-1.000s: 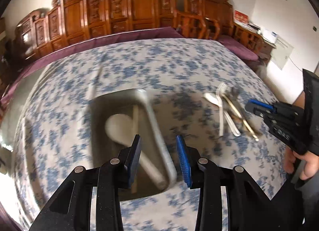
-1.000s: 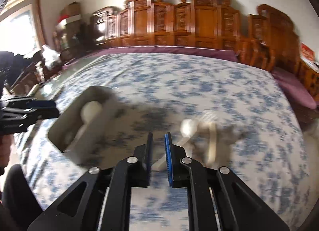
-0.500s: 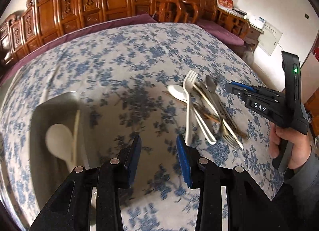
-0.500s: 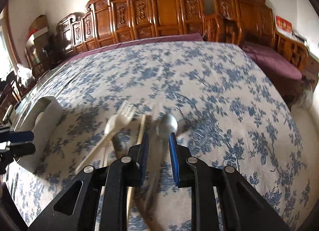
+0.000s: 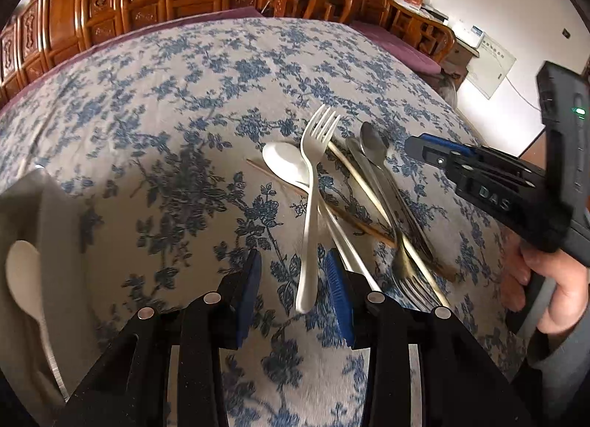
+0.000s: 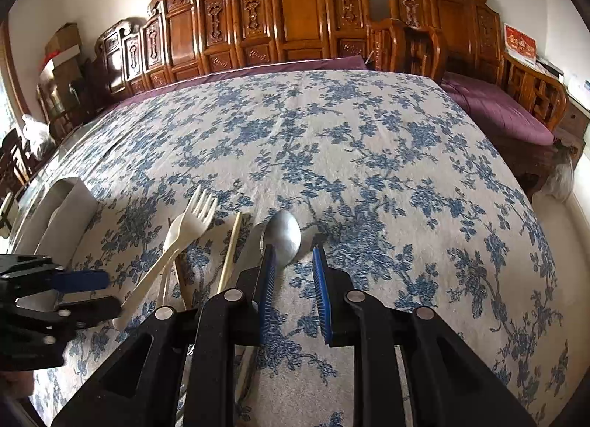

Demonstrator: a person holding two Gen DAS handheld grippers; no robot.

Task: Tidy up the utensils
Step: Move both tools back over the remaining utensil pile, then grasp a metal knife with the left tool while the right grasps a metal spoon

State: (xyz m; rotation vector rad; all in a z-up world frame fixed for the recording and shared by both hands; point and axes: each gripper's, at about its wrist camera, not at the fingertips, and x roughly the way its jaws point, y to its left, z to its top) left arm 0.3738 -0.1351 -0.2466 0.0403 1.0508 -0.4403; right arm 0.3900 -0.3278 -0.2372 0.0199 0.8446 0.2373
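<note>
A pile of utensils lies on the blue-flowered tablecloth: a white plastic fork [image 5: 313,183] [image 6: 191,220], a white spoon [image 5: 285,161], a metal spoon [image 5: 372,143] [image 6: 282,237], chopsticks [image 6: 230,250] and a metal fork [image 5: 413,279]. My left gripper [image 5: 293,279] is open, its fingers on either side of the white fork's handle end. My right gripper [image 6: 293,279] is open just right of the metal spoon's bowl; it also shows in the left wrist view [image 5: 424,145]. A white tray [image 5: 33,228] [image 6: 62,205] at the left holds a white spoon [image 5: 24,272].
Carved wooden chairs [image 6: 295,17] line the far side of the table. A purple-cushioned bench [image 6: 497,110] stands at the right. Boxes and clutter [image 6: 59,58] sit at the far left.
My left gripper has swung from over the tray to the utensil pile and now straddles the white fork's handle. My right gripper has moved up to the metal spoon and opened wider.
</note>
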